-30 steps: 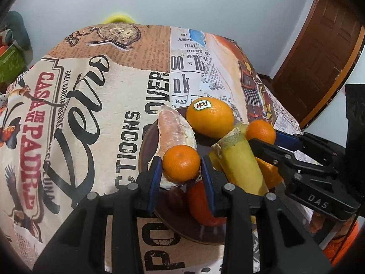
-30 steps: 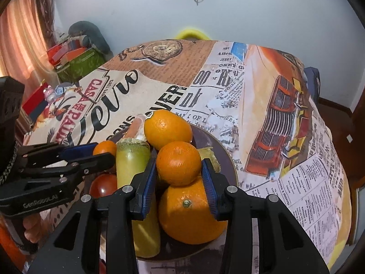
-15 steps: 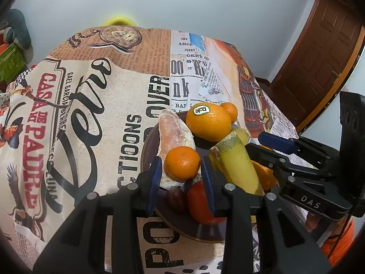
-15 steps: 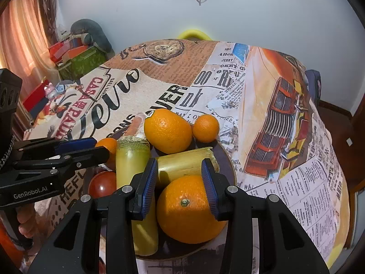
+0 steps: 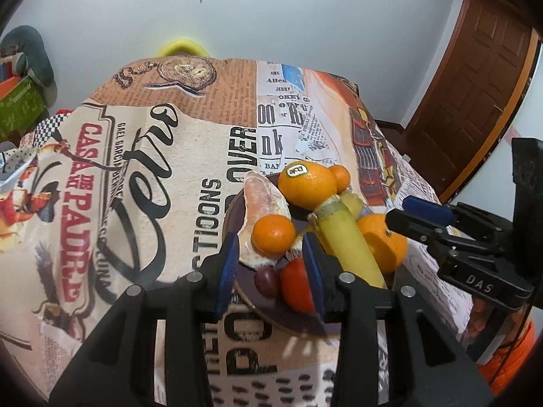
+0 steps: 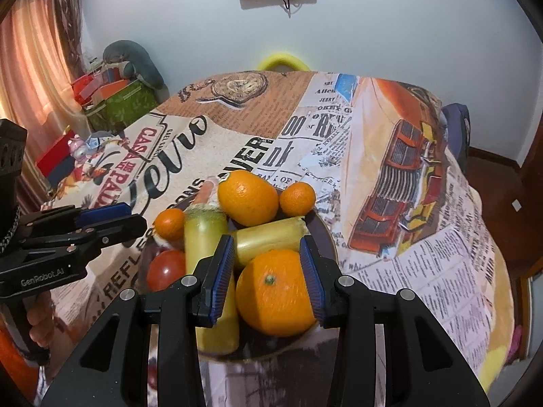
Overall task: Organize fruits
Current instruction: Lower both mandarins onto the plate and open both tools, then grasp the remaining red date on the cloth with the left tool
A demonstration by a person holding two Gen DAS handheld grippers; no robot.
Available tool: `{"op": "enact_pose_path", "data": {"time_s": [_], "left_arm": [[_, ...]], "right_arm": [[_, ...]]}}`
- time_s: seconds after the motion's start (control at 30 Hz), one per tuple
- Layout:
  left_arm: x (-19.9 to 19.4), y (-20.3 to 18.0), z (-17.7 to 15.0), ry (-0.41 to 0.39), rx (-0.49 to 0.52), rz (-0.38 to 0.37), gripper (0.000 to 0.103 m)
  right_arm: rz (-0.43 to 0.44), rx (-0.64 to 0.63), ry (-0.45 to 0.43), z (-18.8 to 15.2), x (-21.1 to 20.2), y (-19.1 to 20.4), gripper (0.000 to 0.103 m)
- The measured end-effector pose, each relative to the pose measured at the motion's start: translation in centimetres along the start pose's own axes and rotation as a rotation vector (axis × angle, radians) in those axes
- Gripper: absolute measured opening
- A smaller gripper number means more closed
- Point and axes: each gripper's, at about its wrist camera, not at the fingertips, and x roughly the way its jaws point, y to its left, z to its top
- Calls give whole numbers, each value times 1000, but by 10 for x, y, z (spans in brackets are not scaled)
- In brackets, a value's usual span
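Loosely between the just-opening jaws of left gripper (image 5: pixel 269 239): mandarin (image 5: pixel 273 235) on brown plate (image 5: pixel 295 322). Narrowly closed and empty over big orange (image 6: pixel 275 295): right gripper (image 6: pixel 266 242). Pointing away: long stalk (image 6: pixel 207 237); crosswise: short stalk (image 6: pixel 268 240).

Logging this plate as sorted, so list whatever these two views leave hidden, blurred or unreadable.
- Right wrist view: large orange is blurred; whether the right gripper pads touch it is unclear.
- Left wrist view: dark round fruit sits partly behind the tomato; its kind is unclear.
- Left wrist view: sticker on the far orange, lettering too small.
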Motion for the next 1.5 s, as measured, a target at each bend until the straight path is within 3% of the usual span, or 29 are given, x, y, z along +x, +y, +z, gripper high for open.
{"op": "enact_pose_path", "data": {"time_s": [0.17,0.37,0.6,0.8,0.83,0.93,1.0,1.07,1.3,1.5], "left_arm": [[-29,-6,-17,-11,28,9,53],[-47,-22,-49,44,53,-14,56],[-28,-43,-86,166,78,-54,56],[-11,-59,-103,210,93,-53,56],[-9,-60,-105,214,97,-47,54],[-2,-63,-109,227,106,-34,37],[0,-62,-111,221,96,-41,34],[-1,-61,-113,212,84,-52,22],[-12,-66,-106,169,111,-25,21],[-15,-60,-74,103,81,-8,21]], "right_arm": [[-22,-26,-13,-12,-29,13,38],[-26,-24,-19,-36,-60,26,42],[-30,-25,-3,-58,-79,31,43],[-34,13,-6,-72,-88,23,48],[-39,19,-7,-75,-89,22,49],[-60,31,-2,-80,-88,17,49],[-68,40,0,-82,-87,14,49],[-65,53,3,-84,-86,10,49],[-52,89,20,-90,-76,-1,49],[-56,102,17,-90,-72,-8,49]]}}
